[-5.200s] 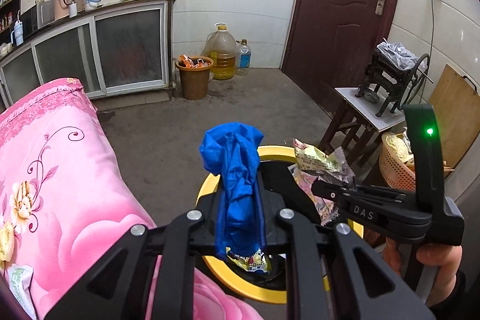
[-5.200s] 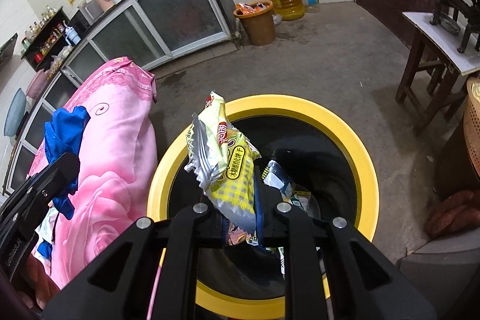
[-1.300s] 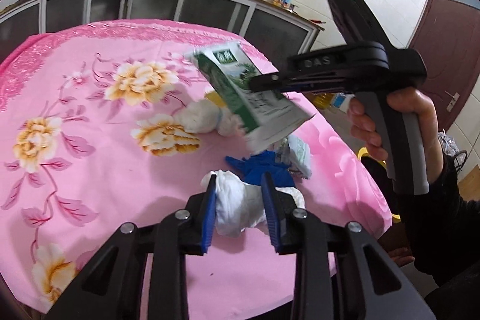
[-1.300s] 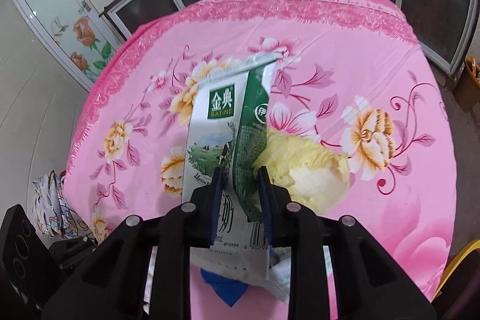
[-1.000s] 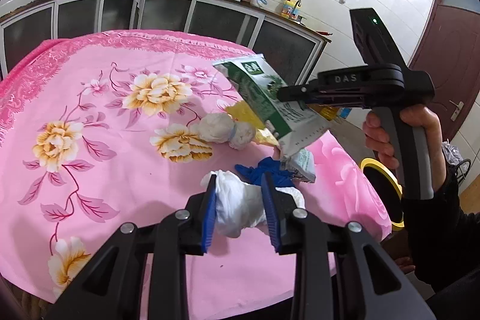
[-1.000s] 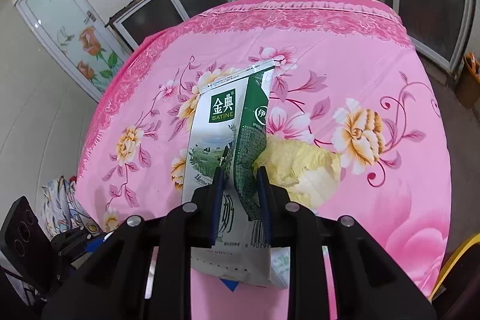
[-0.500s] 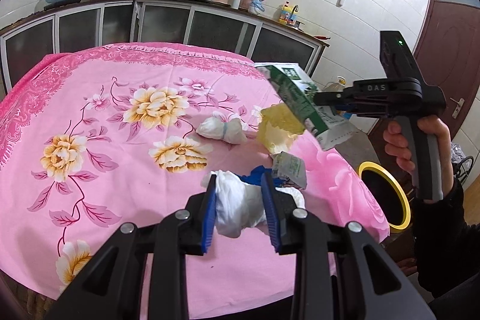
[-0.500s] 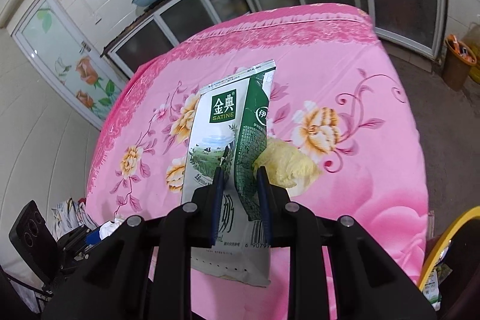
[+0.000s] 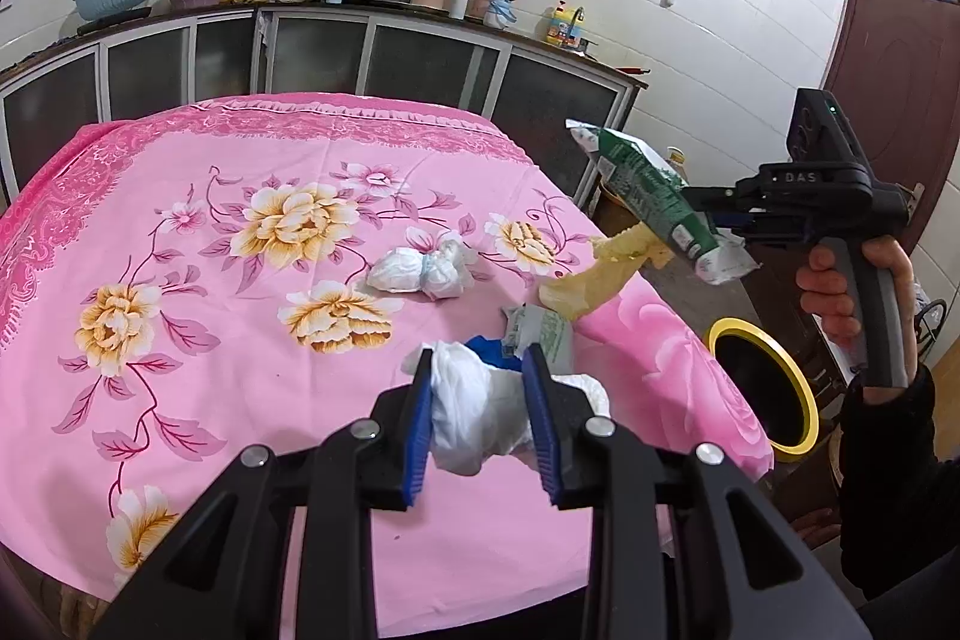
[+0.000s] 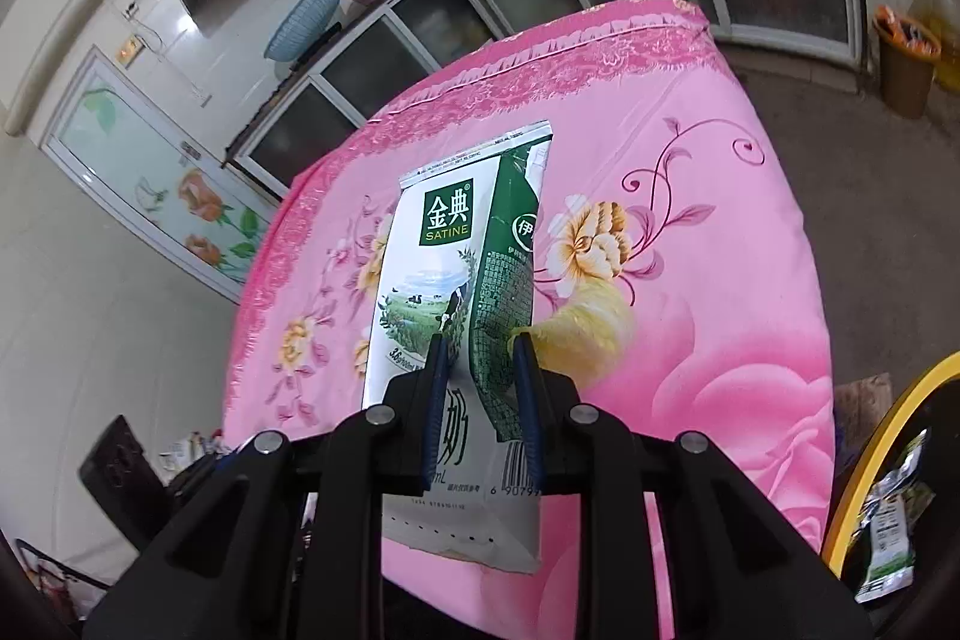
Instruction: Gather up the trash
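Left wrist view: the left hand-held gripper [image 9: 480,412] has its blue pads pressed narrowly against a crumpled white plastic bag [image 9: 474,415], which it holds just above the pink flowered cloth [image 9: 198,340] covering the counter. Behind the bag lie a blue scrap [image 9: 489,349], a small green-and-white wrapper [image 9: 543,334], a yellow crumpled wrapper [image 9: 600,274] and a knotted white bundle [image 9: 423,271], all on the cloth. To the right, a person's hand [image 9: 852,292] grips the handle of the right hand-held gripper [image 9: 705,214], held out past the counter's edge and above the yellow-rimmed trash bin [image 9: 801,397] on the floor.

Right wrist view: the right hand-held gripper [image 10: 477,376] is closed to a narrow gap on a flattened green-and-white milk carton [image 10: 456,280], pinching it near its lower part so the carton stands up between the fingers. The yellow wrapper [image 10: 579,334] lies on the cloth just behind it. The bin's yellow rim [image 10: 870,454] shows at the lower right, with a wrapper inside [image 10: 891,538].
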